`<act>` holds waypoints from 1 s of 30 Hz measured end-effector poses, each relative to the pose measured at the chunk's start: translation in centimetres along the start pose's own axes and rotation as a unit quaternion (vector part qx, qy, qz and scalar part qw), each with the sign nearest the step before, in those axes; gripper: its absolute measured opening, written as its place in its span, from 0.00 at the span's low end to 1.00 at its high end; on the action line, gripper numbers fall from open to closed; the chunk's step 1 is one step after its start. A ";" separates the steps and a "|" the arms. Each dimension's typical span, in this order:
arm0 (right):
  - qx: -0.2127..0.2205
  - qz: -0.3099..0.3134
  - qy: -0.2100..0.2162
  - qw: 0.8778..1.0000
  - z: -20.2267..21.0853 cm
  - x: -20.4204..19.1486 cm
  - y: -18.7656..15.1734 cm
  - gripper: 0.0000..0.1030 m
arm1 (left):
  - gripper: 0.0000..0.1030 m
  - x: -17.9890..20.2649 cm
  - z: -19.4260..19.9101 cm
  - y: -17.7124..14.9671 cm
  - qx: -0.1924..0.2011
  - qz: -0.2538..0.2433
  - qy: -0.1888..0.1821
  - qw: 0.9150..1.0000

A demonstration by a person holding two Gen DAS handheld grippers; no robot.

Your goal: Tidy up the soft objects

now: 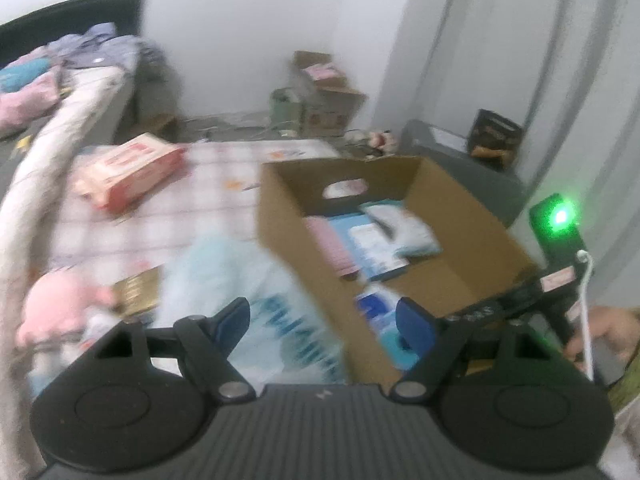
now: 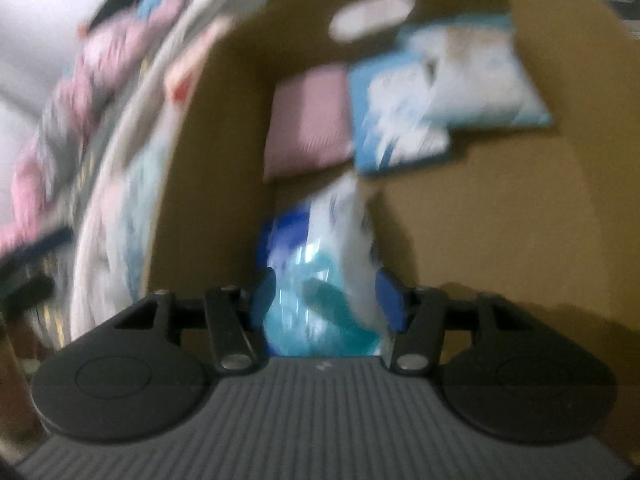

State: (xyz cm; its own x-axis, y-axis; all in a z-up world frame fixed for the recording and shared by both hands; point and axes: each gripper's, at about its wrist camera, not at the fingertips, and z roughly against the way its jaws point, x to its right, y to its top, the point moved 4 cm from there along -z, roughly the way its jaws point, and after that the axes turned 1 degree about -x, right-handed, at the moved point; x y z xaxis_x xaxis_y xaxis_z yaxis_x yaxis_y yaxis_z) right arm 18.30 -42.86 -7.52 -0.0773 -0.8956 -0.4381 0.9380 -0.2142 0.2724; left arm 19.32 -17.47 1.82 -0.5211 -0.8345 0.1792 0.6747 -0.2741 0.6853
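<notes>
Soft packs lie inside the cardboard box (image 1: 472, 216), which stands on the bed with a checked sheet (image 1: 208, 196). A pink pack (image 2: 308, 116) is against the far wall of the box, and a blue and white pack (image 2: 396, 120) lies just beside it, with a paler pack (image 2: 480, 80) partly on top of it. The right gripper (image 2: 326, 296) is low inside the box and is grasping a blue and white plastic pack (image 2: 320, 272) between its blue pads (image 2: 390, 300); both pads touch it. This view is much blurred, so the print on the pack cannot be read. The left gripper (image 1: 322, 320) hangs over the near corner of the box with its fingers spread and nothing between them. Below it, outside the box, lies a large light blue bag (image 1: 248, 296). A pink plush toy (image 1: 60, 304) lies at the left, and a red and white package (image 1: 132, 172) lies farther back on the bed.
</notes>
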 end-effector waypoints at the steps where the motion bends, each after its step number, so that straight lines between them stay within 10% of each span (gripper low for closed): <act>1: -0.012 0.009 -0.005 1.000 -0.5 -0.4 -0.2 0.55 | 0.80 -0.7 0.3 -0.5 -0.003 0.002 0.010 1.000; 18: 0.036 -0.079 -0.013 0.996 -4.4 -0.9 2.8 0.35 | 0.80 -11.3 5.3 -8.7 -0.020 0.113 0.092 0.989; 30: 0.129 -0.075 -0.029 0.988 2.5 -2.4 1.7 0.47 | 0.80 -12.7 9.1 -11.6 -0.003 0.122 0.075 0.990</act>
State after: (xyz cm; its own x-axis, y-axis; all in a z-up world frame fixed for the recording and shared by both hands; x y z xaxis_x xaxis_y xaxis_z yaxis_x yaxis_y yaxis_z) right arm 19.22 -41.99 -3.86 -0.2351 -0.8651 -0.4431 0.7980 -0.4321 0.4201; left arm 13.31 0.65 -1.94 -0.2596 -0.9375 0.2317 0.7737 -0.0583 0.6309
